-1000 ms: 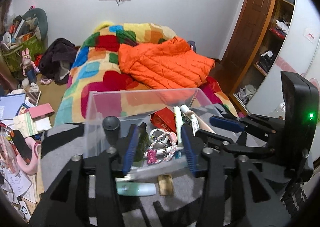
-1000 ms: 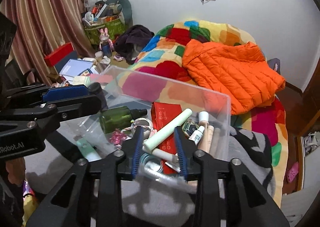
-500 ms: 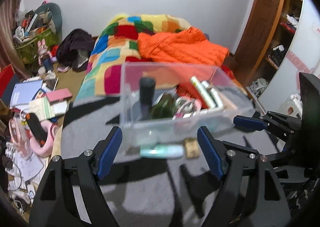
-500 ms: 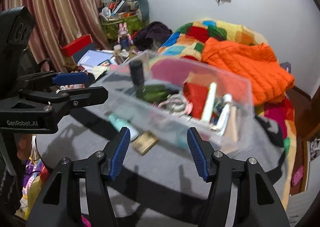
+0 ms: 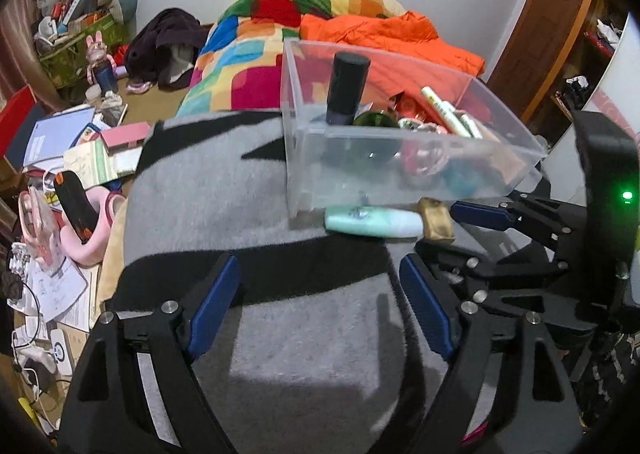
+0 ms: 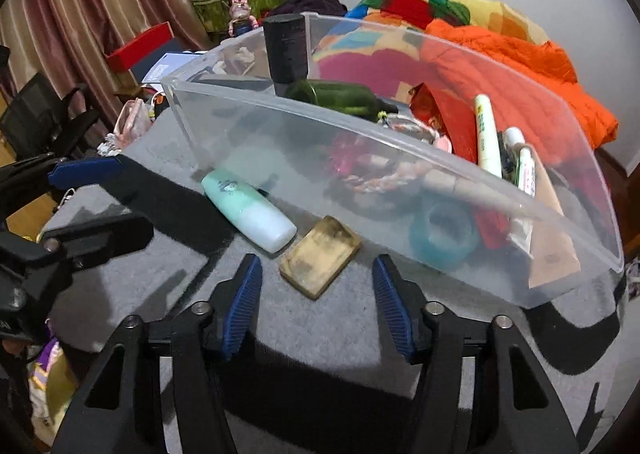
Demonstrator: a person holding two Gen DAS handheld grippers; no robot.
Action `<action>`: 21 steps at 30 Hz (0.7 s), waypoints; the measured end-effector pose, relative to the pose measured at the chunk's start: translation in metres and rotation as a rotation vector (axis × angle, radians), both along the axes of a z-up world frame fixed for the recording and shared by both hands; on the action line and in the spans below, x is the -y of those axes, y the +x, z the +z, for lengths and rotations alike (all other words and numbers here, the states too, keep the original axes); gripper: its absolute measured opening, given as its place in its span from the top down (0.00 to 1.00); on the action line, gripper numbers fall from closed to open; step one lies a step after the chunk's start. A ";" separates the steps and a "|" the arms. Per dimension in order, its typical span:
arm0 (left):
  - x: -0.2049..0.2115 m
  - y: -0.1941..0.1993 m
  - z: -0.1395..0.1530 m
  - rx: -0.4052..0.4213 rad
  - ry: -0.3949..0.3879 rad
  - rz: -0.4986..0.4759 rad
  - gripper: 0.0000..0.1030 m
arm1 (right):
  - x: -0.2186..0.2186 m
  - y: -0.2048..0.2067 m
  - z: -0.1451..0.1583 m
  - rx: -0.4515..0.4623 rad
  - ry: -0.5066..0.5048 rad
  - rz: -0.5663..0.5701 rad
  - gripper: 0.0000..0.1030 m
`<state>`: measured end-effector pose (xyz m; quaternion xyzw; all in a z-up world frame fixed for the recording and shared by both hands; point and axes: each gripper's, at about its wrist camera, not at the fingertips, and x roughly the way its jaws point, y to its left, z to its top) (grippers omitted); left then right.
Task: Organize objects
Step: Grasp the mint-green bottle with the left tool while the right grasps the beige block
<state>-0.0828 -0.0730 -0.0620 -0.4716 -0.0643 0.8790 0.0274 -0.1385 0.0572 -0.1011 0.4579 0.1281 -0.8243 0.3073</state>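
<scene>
One clear bin (image 6: 248, 133): bottles, tubes inside | left gripper (image 5: 320, 306) released | right gripper (image 6: 316, 310) released, closing

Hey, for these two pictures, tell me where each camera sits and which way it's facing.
Left wrist view: sits on the left gripper, angled down over the grey blanket toward the clear plastic box and the bed beyond; its own open blue fingers show, with the right gripper at the right edge.
Right wrist view: sits on the right gripper, angled down, close to the box; its open fingers show, with the left gripper at the left edge.
Shared: the box, the mint green bottle and the tan block lying outside it.
</scene>
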 end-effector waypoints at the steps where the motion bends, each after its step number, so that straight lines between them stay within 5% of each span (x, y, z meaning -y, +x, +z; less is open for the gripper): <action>1: 0.000 -0.002 -0.002 0.009 0.003 0.000 0.20 | -0.001 0.000 0.001 -0.001 -0.004 0.003 0.65; 8: -0.021 -0.016 -0.012 0.041 -0.033 -0.036 0.19 | -0.018 0.005 0.003 0.017 -0.042 -0.006 0.77; 21: -0.049 -0.051 -0.027 0.099 -0.074 -0.051 0.14 | -0.067 0.015 0.011 0.014 -0.110 -0.054 0.77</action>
